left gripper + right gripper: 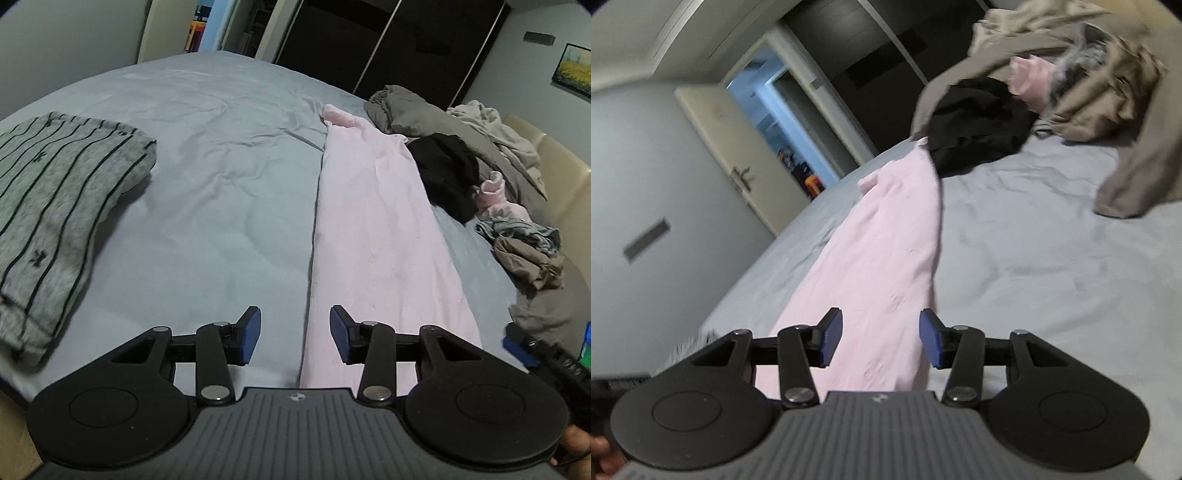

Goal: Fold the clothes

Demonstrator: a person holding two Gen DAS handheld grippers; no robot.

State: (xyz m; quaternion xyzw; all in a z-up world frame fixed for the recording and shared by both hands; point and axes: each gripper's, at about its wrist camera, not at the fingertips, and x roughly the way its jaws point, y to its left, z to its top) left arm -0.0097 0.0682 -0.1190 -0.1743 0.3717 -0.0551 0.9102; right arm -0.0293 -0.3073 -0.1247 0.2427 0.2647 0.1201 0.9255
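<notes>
A long pink garment (384,236) lies stretched out flat on the bed (221,155), folded into a narrow strip that runs from the near edge away toward the far side, its left edge straight against the pale blue sheet. The left hand-held gripper (295,334) hovers over the near end of that strip with its blue pads (250,332) spread apart; the strip's left edge passes under the gap, and nothing is pinched between the pads. From the right wrist view, the right hand-held gripper (881,338) is likewise spread, poised above the near end of the same pink garment (882,251), which shows in the gap between its pads without being pressed by them. On the left of the bed sits a folded grey striped garment (55,206), well apart from the pink one. Beyond the far right side of the pink strip is a heap of unfolded clothes: a black garment (447,170) touching the pink strip's edge, a grey-brown blanket or sheet (413,114) behind it, a crumpled pink item (495,195), and some bluish and tan pieces (528,251) nearer the padded headboard (554,162). A dark wardrobe (369,37) and an open doorway (783,122) stand at the far side of the room.
</notes>
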